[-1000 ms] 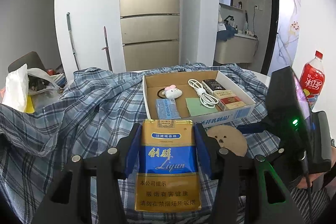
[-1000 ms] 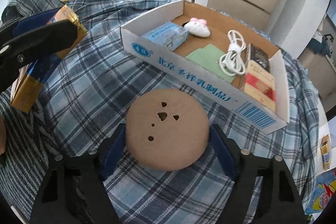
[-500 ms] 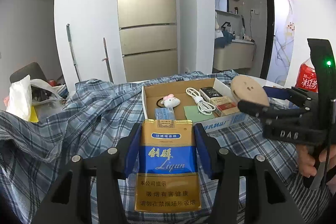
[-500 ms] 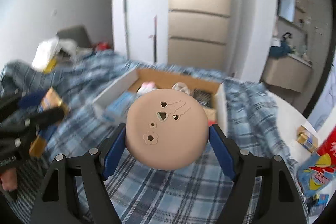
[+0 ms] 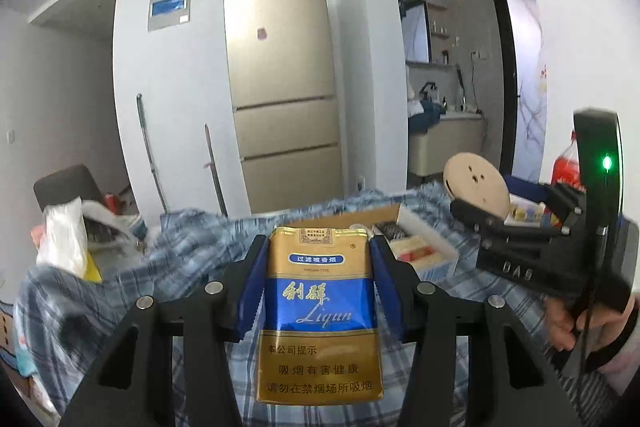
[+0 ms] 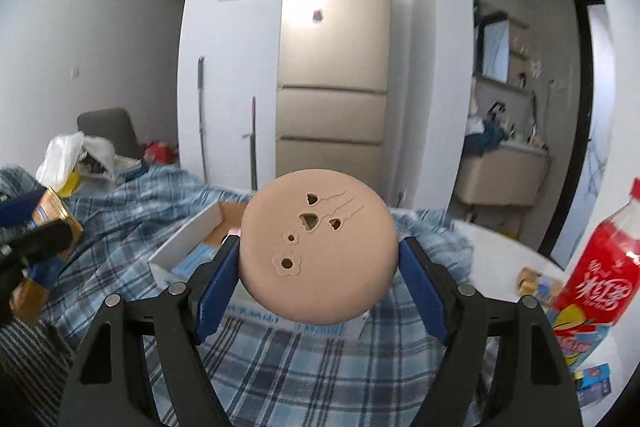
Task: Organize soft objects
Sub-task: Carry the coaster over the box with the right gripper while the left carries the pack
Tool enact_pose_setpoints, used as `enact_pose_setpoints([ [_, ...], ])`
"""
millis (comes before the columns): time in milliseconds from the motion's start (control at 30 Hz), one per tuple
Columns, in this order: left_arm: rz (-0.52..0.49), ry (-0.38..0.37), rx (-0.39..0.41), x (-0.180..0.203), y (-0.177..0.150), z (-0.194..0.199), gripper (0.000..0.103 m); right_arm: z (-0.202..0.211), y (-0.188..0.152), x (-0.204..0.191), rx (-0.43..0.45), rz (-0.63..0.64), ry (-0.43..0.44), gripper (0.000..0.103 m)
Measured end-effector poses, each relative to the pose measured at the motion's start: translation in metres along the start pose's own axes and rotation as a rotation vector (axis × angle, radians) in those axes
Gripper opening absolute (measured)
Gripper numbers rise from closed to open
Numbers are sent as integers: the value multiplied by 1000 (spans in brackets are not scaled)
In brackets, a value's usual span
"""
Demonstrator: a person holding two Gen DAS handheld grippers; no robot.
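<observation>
The round beige pad with small cut-out hearts and a flower is clamped between the blue pads of the right hand-held gripper, raised in the air in front of the cardboard box. The left hand-held gripper is clenched on a gold and blue soft pack, which also hangs above the checked cloth on the worktop. I judge that the step in hand is the carrying of both things toward the box. The next move calls for bringing each one over a free part of the box, lowering it, and only then letting go.
</observation>
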State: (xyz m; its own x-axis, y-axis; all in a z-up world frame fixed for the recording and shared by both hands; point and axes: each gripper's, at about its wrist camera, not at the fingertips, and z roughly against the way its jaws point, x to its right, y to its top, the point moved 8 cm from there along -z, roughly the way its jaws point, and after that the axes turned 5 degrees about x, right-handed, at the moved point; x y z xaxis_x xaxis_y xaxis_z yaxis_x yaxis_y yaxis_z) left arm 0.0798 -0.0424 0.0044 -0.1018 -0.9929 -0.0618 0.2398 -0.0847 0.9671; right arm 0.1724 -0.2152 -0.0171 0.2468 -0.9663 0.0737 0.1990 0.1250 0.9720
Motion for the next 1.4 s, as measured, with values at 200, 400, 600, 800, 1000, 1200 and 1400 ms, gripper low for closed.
enact_pose_setpoints([
  [200, -17, 25, 50, 0, 55, 0, 53, 9, 33, 10, 20, -30, -14, 78],
  [400, 32, 32, 0, 2, 89, -17, 54, 16, 79, 11, 36, -35, -4, 78],
  [600, 131, 45, 15, -10, 135, -40, 54, -1, 114, 11, -42, -31, -67, 78],
  [800, 170, 63, 24, -21, 163, -57, 54, -47, 111, 2, -214, -94, -40, 78],
  [1000, 141, 133, 54, -46, 131, -77, 54, -65, 93, -7, -225, -110, -111, 78],
  [1200, 227, 98, -70, -71, 102, -108, 54, -90, 54, -26, -291, -121, -32, 78],
  [1400, 218, 112, -110, -78, 89, -121, 54, -110, 15, -51, -357, -69, 62, 78],
])
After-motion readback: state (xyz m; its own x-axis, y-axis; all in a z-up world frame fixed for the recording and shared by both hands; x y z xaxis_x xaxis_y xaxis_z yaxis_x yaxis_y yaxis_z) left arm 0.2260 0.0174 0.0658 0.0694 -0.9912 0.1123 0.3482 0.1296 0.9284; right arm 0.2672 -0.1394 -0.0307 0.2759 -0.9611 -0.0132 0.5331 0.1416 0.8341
